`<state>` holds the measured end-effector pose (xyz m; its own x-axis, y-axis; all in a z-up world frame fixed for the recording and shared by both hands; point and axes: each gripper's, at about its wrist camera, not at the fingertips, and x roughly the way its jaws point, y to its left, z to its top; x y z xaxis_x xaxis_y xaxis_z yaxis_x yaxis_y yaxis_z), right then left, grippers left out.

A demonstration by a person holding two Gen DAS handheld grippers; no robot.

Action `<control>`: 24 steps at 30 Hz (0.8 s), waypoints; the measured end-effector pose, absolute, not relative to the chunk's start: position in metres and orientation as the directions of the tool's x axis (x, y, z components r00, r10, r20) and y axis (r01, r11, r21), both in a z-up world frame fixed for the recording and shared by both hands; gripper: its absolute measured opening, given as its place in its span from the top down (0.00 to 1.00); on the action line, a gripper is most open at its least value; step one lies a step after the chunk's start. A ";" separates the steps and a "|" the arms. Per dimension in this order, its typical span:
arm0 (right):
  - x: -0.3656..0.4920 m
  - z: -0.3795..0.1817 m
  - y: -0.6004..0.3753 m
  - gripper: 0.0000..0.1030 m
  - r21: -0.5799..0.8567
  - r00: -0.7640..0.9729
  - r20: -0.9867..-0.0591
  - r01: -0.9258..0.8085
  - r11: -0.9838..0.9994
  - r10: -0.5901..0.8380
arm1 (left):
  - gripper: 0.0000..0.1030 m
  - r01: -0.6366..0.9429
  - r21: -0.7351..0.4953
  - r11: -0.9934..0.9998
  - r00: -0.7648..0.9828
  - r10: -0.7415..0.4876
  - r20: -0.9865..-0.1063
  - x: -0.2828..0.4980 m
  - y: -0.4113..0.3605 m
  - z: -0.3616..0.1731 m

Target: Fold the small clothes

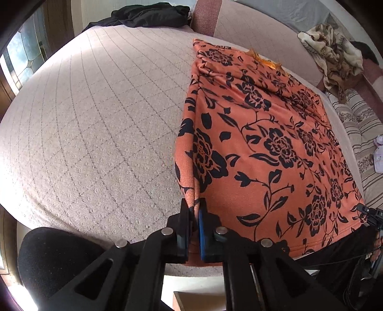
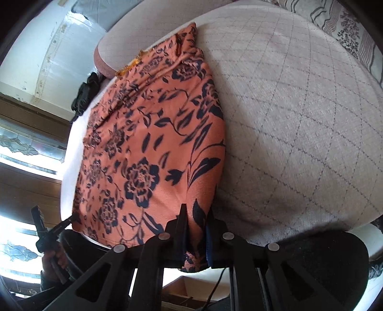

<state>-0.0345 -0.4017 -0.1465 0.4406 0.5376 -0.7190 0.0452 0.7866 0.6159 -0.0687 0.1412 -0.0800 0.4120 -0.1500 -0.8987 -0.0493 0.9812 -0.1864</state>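
An orange garment with a black flower print (image 1: 263, 134) lies spread on the bed, reaching from the near edge toward the far side. My left gripper (image 1: 194, 208) is shut on its near left corner at the bed's front edge. My right gripper (image 2: 196, 215) is shut on its near right corner; the garment (image 2: 153, 134) hangs a little over the edge between the fingers. Each gripper shows small in the other's view: the right one in the left wrist view (image 1: 369, 215), the left one in the right wrist view (image 2: 47, 229).
The bed has a pale quilted cover (image 1: 95, 119). A black cloth heap (image 1: 148, 14) lies at the far end. A beige patterned blanket (image 1: 332, 52) and striped pillows (image 1: 359, 129) lie to the right. A window (image 2: 21, 148) is to the left.
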 end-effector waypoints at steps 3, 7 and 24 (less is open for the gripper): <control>-0.035 -0.134 -0.406 0.88 0.639 0.475 -0.686 0.030 0.769 0.551 | 0.93 -0.057 -0.178 0.982 0.396 -0.141 -0.908 -0.067 0.141 -0.088; -0.026 -0.164 -0.406 0.84 0.629 0.409 -0.734 0.105 0.770 0.543 | 0.84 -0.072 -0.173 0.982 0.361 -0.136 -0.922 -0.061 0.137 -0.105; -0.014 -0.125 -0.412 0.92 0.729 0.506 -0.601 0.029 0.684 0.619 | 0.95 -0.060 -0.248 0.967 0.399 -0.205 -0.894 -0.045 0.143 -0.082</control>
<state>-0.0136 -0.4116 -0.1252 0.5064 0.6185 -0.6009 0.0289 0.6842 0.7287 -0.0453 0.1427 -0.0818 0.3988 -0.2047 -0.8939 -0.0597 0.9669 -0.2480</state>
